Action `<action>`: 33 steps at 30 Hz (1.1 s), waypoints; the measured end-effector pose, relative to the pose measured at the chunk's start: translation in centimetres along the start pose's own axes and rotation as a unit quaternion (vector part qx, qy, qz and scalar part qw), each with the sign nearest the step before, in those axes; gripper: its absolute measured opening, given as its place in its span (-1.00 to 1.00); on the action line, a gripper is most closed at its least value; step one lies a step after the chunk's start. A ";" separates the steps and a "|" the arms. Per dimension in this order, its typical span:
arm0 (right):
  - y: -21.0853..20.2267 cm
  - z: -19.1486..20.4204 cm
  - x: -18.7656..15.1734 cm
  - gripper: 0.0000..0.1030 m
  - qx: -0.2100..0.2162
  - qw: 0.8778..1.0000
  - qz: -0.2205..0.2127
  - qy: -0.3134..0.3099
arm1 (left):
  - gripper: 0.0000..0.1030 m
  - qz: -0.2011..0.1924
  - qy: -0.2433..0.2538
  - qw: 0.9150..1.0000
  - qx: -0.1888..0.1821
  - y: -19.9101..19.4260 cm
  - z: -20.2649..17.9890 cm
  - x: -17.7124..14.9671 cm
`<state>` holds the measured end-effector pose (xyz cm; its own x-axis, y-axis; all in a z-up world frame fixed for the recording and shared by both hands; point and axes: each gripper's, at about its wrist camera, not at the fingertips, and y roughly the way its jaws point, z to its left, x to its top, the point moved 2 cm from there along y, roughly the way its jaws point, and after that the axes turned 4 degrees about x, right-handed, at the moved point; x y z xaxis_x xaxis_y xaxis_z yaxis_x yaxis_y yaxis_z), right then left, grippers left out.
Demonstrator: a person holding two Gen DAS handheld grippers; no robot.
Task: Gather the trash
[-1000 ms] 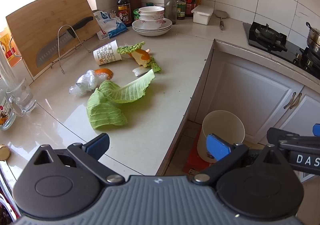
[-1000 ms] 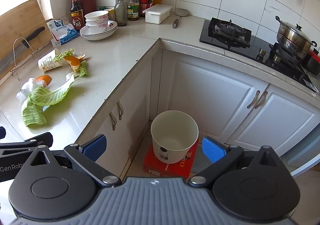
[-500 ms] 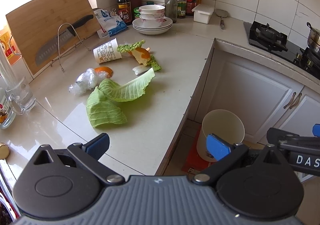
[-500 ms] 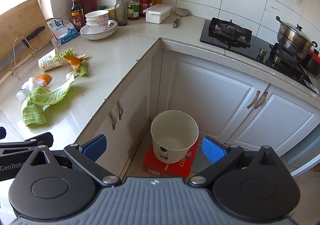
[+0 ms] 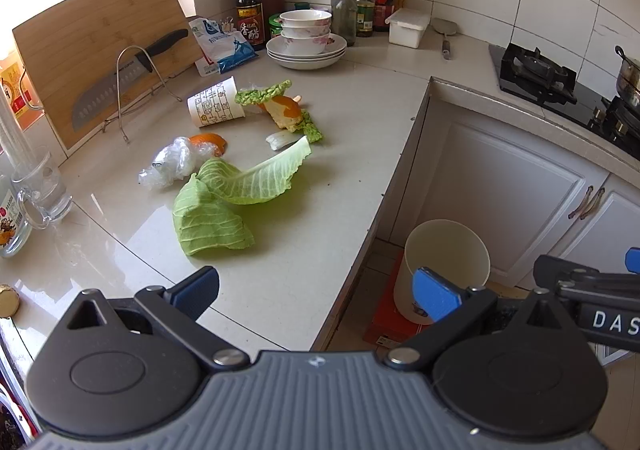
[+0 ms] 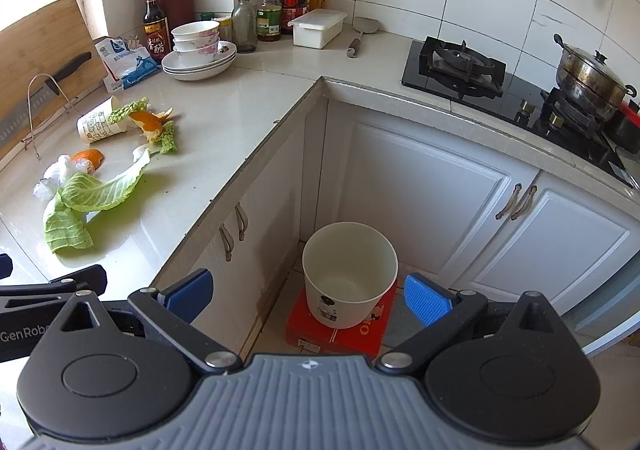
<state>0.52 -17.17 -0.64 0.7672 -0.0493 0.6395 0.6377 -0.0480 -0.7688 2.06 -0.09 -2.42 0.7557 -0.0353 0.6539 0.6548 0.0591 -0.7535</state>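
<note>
Trash lies on the beige counter (image 5: 352, 137): two cabbage leaves (image 5: 224, 205), crumpled clear plastic (image 5: 170, 165), orange peel (image 5: 210, 140), a tipped paper cup (image 5: 216, 103) and more peel with green scraps (image 5: 286, 113). The same leaves (image 6: 86, 201) and cup (image 6: 98, 123) show in the right wrist view. A white bin (image 6: 350, 274) stands on a red box (image 6: 340, 330) on the floor, also in the left wrist view (image 5: 446, 262). My left gripper (image 5: 316, 290) is open and empty over the counter's near edge. My right gripper (image 6: 308, 296) is open and empty above the bin.
A knife (image 5: 124, 71) on a wire rack leans on a wooden board (image 5: 100, 29). Stacked bowls and plates (image 5: 306, 37), bottles (image 5: 248, 5) and a white box (image 5: 408, 27) line the back wall. A glass mug (image 5: 40, 189) stands left. A gas stove (image 6: 456, 67) with a pot (image 6: 588, 77) is right.
The left gripper's view has crept slightly toward the counter trash. The right gripper has not visibly moved. Both stay open.
</note>
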 end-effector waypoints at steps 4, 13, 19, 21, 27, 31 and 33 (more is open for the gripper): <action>0.0 0.0 0.1 1.00 0.001 1.000 0.000 -0.001 | 0.99 0.000 -0.001 1.000 0.000 0.0 0.1 0.1; 0.1 0.2 0.1 1.00 0.000 1.000 0.000 -0.001 | 0.99 0.001 -0.001 1.000 0.001 -0.1 0.2 0.2; 0.2 0.4 0.4 1.00 0.002 1.000 -0.001 -0.004 | 0.99 0.001 -0.005 1.000 0.005 -0.2 0.2 0.3; 0.2 0.4 0.5 1.00 0.003 1.000 -0.001 -0.004 | 0.99 0.001 -0.005 1.000 0.006 -0.3 0.1 0.3; 0.2 0.3 0.2 1.00 0.007 1.000 -0.003 -0.006 | 0.99 0.001 -0.008 1.000 0.010 -0.4 -0.1 0.2; 0.2 0.1 0.2 1.00 0.010 1.000 -0.003 -0.008 | 0.99 0.001 -0.009 1.000 0.013 -0.4 -0.2 0.3; 0.3 -0.1 0.2 1.00 0.013 1.000 -0.004 -0.009 | 0.99 0.001 -0.011 1.000 0.014 -0.4 -0.3 0.3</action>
<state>0.87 -17.30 -0.73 0.7637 -0.0304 0.6449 0.6446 -0.0217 -0.7642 2.08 -0.40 -1.95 0.7570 -0.0127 0.6533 0.6517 0.0880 -0.7534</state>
